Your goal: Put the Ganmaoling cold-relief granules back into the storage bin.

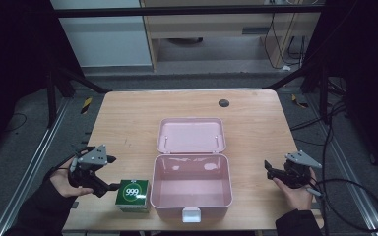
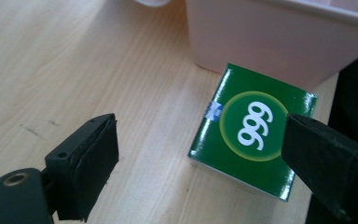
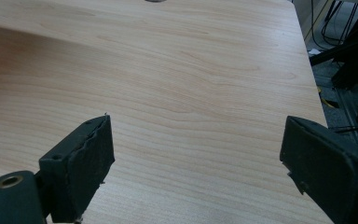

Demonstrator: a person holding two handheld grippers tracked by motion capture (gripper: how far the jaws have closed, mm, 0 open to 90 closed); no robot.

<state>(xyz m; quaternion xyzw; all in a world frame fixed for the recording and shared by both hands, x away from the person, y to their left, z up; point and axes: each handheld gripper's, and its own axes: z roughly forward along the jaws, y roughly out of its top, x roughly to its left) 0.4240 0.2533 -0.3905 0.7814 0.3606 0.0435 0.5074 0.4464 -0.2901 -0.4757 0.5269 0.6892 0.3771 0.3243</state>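
A green box marked "999" [image 1: 133, 195] lies near the table's front edge, just left of an open pink plastic case [image 1: 192, 187] whose lid [image 1: 191, 134] is folded back. My left gripper [image 1: 109, 186] is open, low over the table, its tips just left of the box. In the left gripper view the box [image 2: 251, 128] lies a little ahead of the wide-apart jaws, toward the right one, with the pink case wall [image 2: 279, 37] behind it. My right gripper [image 1: 268, 169] is open over bare wood to the right of the case, holding nothing [image 3: 196, 158].
The wooden table [image 1: 128, 118] has a small dark round cap [image 1: 224, 103] near its far edge. Cables [image 1: 344, 196] trail on the floor to the right. A dark metal frame surrounds the table. The pink case is empty inside.
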